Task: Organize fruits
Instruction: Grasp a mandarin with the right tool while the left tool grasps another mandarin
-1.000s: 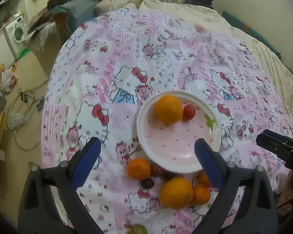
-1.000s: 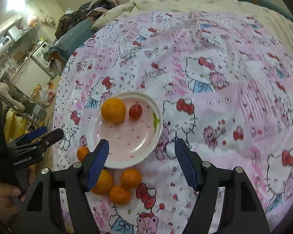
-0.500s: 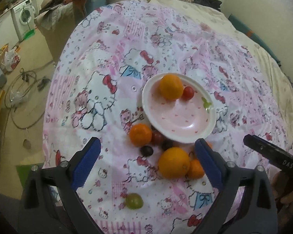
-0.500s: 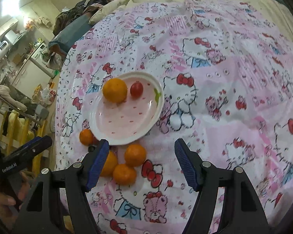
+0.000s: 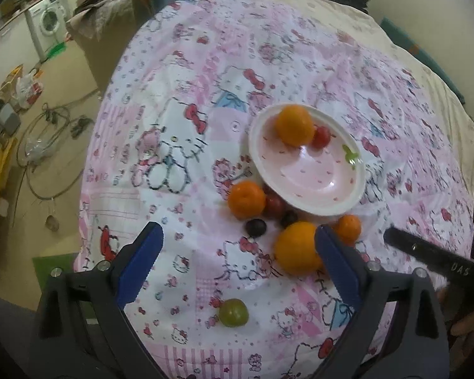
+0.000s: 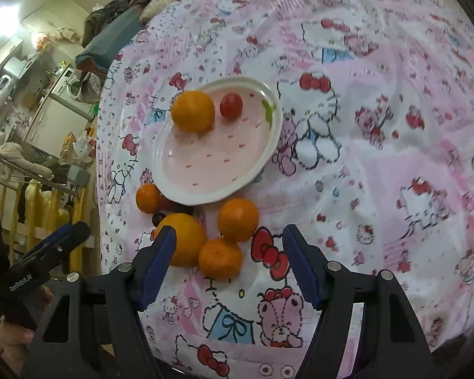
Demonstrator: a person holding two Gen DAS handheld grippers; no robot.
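Two claws, both wide and empty. Right claw (image 6: 229, 263) frames the mandarin (image 6: 220, 258) lying directly ahead, just short of the plate (image 6: 270, 150); left claw (image 5: 237, 259) sits farther off.

A large round orange (image 6: 193, 111) and a small red cherry tomato (image 6: 231, 105) lie side by side in the pink oval plate (image 6: 205, 186); three small mandarins (image 6: 238, 219) are clustered before it.

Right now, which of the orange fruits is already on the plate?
Only the big orange at the far side of the pink plate, beside the small red fruit. The other four oranges lie on the patterned cloth, clustered along the plate's near rim.
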